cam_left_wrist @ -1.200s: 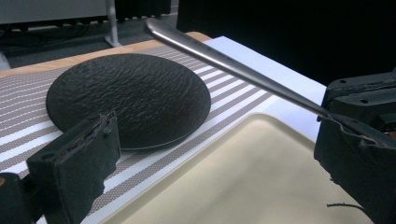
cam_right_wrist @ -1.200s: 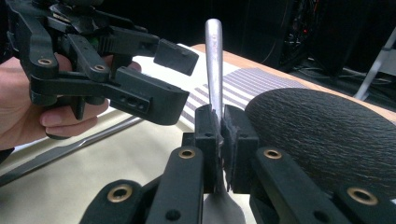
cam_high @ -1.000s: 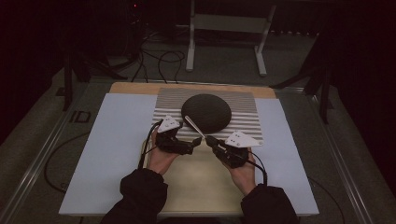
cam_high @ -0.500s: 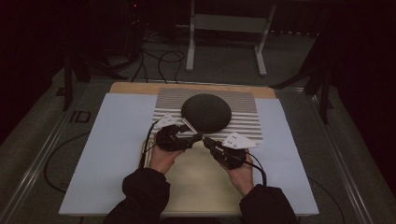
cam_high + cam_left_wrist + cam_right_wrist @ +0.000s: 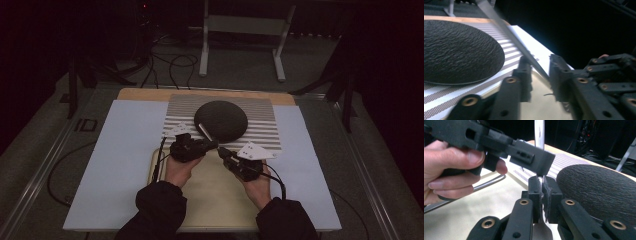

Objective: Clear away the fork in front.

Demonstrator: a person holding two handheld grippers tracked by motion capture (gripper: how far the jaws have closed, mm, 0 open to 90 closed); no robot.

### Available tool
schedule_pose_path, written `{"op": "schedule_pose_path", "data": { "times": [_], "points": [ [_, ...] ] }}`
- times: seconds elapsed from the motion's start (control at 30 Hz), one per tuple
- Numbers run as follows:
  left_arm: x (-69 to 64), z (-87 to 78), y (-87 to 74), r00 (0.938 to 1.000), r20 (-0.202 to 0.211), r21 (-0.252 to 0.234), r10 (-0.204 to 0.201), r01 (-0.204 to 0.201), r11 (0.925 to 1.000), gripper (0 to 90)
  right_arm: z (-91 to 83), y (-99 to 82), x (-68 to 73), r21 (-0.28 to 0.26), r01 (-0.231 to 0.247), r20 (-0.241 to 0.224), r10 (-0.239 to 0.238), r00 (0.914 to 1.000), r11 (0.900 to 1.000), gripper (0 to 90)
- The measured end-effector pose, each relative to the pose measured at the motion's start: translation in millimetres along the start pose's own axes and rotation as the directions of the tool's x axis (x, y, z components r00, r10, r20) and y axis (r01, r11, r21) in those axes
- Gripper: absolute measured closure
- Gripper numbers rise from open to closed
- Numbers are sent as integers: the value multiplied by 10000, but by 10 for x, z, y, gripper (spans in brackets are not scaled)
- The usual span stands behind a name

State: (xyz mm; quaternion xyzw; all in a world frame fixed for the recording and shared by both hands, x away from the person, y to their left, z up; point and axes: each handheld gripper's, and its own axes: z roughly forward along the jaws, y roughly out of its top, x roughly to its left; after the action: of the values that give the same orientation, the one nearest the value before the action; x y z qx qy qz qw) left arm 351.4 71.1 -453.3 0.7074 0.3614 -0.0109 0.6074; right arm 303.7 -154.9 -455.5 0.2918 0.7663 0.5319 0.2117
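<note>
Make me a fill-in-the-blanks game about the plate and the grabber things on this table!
1. The plate is black and its shape is ___.
2. The plate sits on a mat with a pattern of ___.
3. The right gripper has its jaws ___ on the thin metal utensil.

Missing words: round; stripes; shut

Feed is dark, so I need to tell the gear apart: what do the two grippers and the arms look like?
Both the left gripper and the right gripper are black, with jointed jaw links pinned by brass-coloured rivets. Each carries a pale three-cornered plate on top and trails a black cable. The person wears dark long sleeves; the hands are bare.
</note>
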Motion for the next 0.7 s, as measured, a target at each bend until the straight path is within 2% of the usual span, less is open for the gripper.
{"op": "schedule_pose_path", "data": {
  "times": [0.07,0.1,0.13,0.17,0.23,0.3,0.4,0.53,0.63,0.7],
  "points": [
    [-10,1,-3,9996,253,-27,-107,107,9999,844,25,-9,8,73,29,-45,-28,10000,10000,860],
    [-27,5,-6,10000,25,14,10,-10,10000,861,39,-10,10,176,-42,-94,44,9999,9998,900],
    [-31,7,-11,9998,-106,113,148,-147,9998,858,44,-15,1,153,-100,-135,102,9999,9998,898],
    [-14,7,-18,10000,37,99,-4,3,10000,867,50,-17,-8,220,-215,-323,222,9992,9995,850],
    [-7,-1,-26,9995,-312,127,94,-90,9999,870,51,-21,-10,260,-118,-429,129,9990,9996,794],
    [16,-15,-31,9993,-369,156,-26,32,9999,870,46,-15,-17,287,-148,-583,165,9982,9995,747],
    [25,-45,-25,9982,-585,196,95,-84,9998,870,43,-12,-39,269,-160,-704,179,9974,9995,663],
    [22,-83,-10,9965,-792,249,255,-236,9994,870,50,-26,-63,341,-261,-686,284,9972,9991,603],
    [19,-111,-1,9944,-978,319,408,-379,9988,869,58,-33,-88,432,-333,-519,355,9980,9985,510],
    [26,-137,6,9938,-1042,344,395,-361,9988,869,66,-39,-127,588,-630,-377,653,9972,9963,448]
  ]
}}
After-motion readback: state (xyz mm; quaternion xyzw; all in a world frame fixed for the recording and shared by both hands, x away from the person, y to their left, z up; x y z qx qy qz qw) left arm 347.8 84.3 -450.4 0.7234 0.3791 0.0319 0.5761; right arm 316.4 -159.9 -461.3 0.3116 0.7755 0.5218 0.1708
